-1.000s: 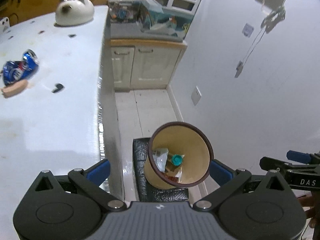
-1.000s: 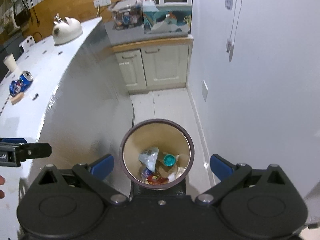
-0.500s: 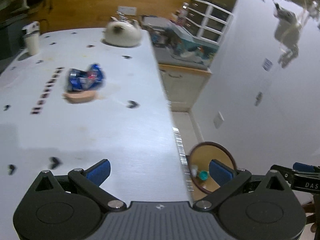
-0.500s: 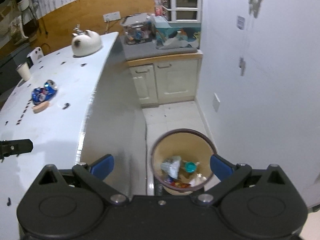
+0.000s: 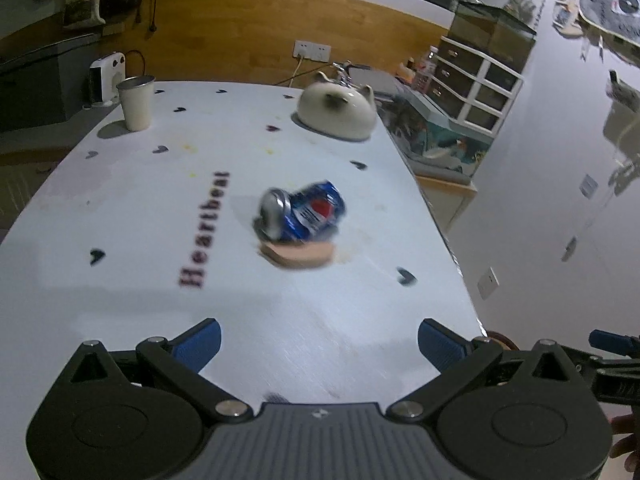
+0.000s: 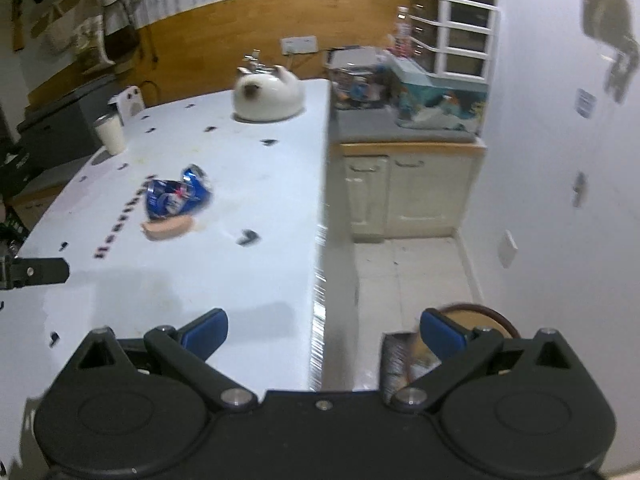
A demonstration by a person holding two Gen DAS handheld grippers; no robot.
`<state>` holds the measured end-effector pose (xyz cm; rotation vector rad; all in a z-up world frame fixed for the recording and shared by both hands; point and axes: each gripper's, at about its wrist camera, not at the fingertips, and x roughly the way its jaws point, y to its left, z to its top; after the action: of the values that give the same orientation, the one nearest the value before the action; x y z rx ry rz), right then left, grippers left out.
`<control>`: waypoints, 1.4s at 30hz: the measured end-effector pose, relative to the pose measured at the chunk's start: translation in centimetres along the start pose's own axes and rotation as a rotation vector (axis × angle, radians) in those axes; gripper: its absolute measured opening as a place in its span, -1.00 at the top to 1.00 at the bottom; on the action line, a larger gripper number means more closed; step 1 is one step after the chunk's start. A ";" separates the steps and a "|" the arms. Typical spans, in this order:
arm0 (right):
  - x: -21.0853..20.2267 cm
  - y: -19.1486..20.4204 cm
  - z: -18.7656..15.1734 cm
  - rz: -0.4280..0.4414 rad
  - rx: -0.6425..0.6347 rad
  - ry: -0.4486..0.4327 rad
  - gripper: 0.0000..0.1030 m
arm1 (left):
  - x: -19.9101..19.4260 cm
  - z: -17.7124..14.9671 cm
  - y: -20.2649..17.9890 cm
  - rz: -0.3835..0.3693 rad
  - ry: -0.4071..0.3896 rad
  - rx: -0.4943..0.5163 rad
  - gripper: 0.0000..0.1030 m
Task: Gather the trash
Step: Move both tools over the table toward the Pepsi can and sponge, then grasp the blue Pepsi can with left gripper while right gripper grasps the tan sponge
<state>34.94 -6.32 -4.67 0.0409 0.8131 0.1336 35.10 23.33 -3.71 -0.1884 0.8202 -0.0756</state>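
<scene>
A crushed blue Pepsi can [image 5: 303,216] lies on the white table [image 5: 120,208], with a pinkish sausage-like piece [image 5: 298,255] right in front of it. Both also show in the right wrist view, the can [image 6: 177,196] and the pink piece [image 6: 167,229] to the left. My left gripper [image 5: 319,345] is open and empty, above the table's near edge, facing the can. My right gripper [image 6: 323,330] is open and empty, over the table's right edge. The brown-rimmed trash bin [image 6: 480,316] stands on the floor, mostly hidden behind my right finger.
A white cat-shaped kettle [image 5: 337,110] and a white cup [image 5: 136,103] stand at the table's far end. A cabinet [image 6: 408,192] with clutter on top lies beyond the table's right edge. A white wall [image 6: 560,200] closes the right side.
Both grippers have swung up and left from over the trash bin toward the table. The can and pink piece now sit in front of the left gripper. The bin has dropped to the lower right.
</scene>
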 end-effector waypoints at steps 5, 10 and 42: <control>3.3 4.6 2.4 0.041 -0.063 -0.019 -1.00 | 3.0 2.8 3.3 -0.029 -0.011 -0.014 -1.00; 7.2 8.9 4.9 0.109 -0.153 -0.029 -1.00 | 6.9 5.8 5.8 -0.071 -0.027 -0.060 -1.00; 20.2 19.0 5.0 0.474 -0.449 0.102 -0.25 | 23.8 10.8 8.3 -0.276 0.037 0.063 -0.40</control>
<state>50.29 15.27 -14.15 -0.1994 0.8485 0.7681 59.14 29.66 -15.26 -0.2407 0.8238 -0.3654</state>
